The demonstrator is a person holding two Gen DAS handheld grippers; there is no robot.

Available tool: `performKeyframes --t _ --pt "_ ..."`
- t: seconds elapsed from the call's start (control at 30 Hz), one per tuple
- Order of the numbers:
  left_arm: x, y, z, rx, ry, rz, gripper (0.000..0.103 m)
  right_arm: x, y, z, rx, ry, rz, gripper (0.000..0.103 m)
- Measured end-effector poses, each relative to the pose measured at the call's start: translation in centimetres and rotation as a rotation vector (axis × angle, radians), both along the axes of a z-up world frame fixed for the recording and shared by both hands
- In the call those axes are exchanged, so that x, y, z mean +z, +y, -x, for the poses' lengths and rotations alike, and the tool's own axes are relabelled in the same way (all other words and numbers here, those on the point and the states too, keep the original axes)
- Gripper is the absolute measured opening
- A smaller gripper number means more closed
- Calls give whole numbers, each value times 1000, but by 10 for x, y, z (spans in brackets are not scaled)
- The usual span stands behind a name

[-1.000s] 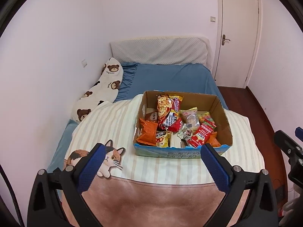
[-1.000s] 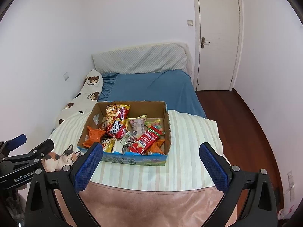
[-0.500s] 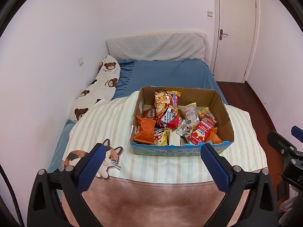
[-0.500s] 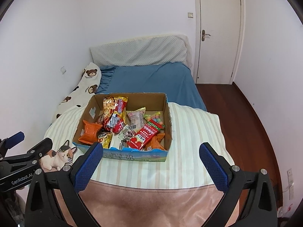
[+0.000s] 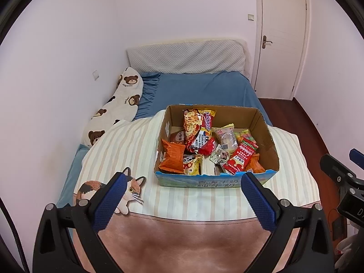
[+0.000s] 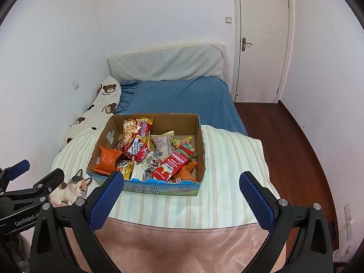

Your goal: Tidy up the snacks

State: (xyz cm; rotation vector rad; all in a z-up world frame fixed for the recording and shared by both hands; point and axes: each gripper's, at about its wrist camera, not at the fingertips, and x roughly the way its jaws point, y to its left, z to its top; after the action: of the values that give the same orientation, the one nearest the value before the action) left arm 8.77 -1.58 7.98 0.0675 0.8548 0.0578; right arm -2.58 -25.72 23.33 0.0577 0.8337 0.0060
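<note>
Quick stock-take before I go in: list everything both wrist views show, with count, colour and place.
cardboard box: one, brown, blue printed front, on striped blanket
snack packets: a dozen or so, mostly red, orange, yellow, inside the box
striped blanket: one, cream, cat print, on the bed
bear pillow: one, white and brown, against the left wall
door: one, white, shut, far right
left gripper: open, empty, short of the box
right gripper: open, empty, short of the box

An open cardboard box [image 5: 265,127] sits on the striped blanket [image 5: 127,145], crammed with snack packets: a red-yellow noodle pack [image 5: 198,129] lying lengthwise, an orange bag [image 5: 171,157], a red pouch [image 5: 241,158].
</note>
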Motion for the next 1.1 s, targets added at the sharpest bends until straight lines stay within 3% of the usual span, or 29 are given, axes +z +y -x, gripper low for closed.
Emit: performKeyframes --t 1.1 --pt "5 -2 -1 -24 -12 8 103 3 -2 -3 7 2 -13 103"
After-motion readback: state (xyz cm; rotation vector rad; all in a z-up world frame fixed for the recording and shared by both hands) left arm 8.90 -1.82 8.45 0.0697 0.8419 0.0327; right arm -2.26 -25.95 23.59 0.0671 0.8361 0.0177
